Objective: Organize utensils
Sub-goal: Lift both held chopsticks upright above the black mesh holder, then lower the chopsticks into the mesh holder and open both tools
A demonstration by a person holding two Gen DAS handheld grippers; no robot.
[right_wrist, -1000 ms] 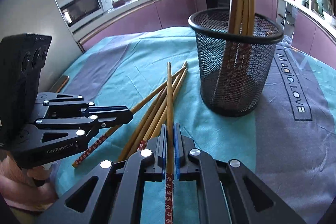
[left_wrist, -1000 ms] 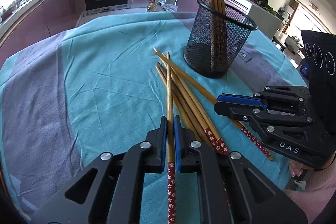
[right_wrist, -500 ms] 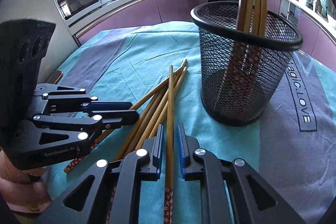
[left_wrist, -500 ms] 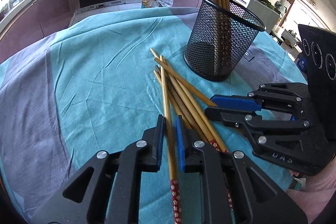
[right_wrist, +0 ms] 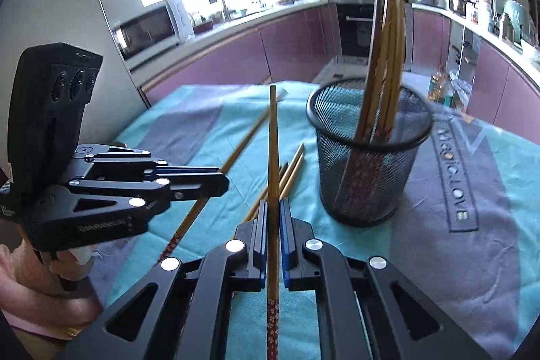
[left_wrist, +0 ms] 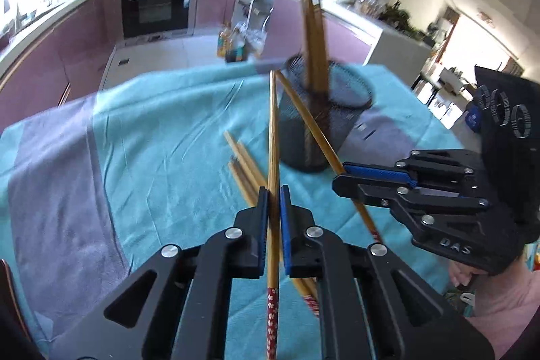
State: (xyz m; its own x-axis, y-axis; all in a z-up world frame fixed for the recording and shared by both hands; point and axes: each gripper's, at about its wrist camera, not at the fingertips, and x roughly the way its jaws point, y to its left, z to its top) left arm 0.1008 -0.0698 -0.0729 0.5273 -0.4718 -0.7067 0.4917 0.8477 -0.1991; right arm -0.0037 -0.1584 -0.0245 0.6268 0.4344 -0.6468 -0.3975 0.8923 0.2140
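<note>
My left gripper [left_wrist: 273, 191] is shut on a bamboo chopstick [left_wrist: 272, 137] with a red flowered end, held above the table. My right gripper [right_wrist: 273, 203] is shut on another such chopstick [right_wrist: 273, 144], also lifted. In the left wrist view the right gripper [left_wrist: 341, 177] holds its chopstick [left_wrist: 303, 117] slanting toward the black mesh cup [left_wrist: 334, 127]. In the right wrist view the left gripper [right_wrist: 219, 183] holds its chopstick [right_wrist: 243, 140]. The mesh cup [right_wrist: 368, 171] holds several upright chopsticks [right_wrist: 384, 56]. A few loose chopsticks [left_wrist: 243, 164] lie on the cloth, also seen from the right [right_wrist: 292, 167].
A teal and grey tablecloth [left_wrist: 152, 140] covers the table, with a printed label [right_wrist: 455, 181] right of the cup. Kitchen counters with purple cabinets [right_wrist: 253, 56] and an oven [left_wrist: 155, 5] stand beyond the far edge.
Both grippers closed on a chopstick each and lifted them off the pile. Both views rose and pulled back, and fewer chopsticks lie on the cloth.
</note>
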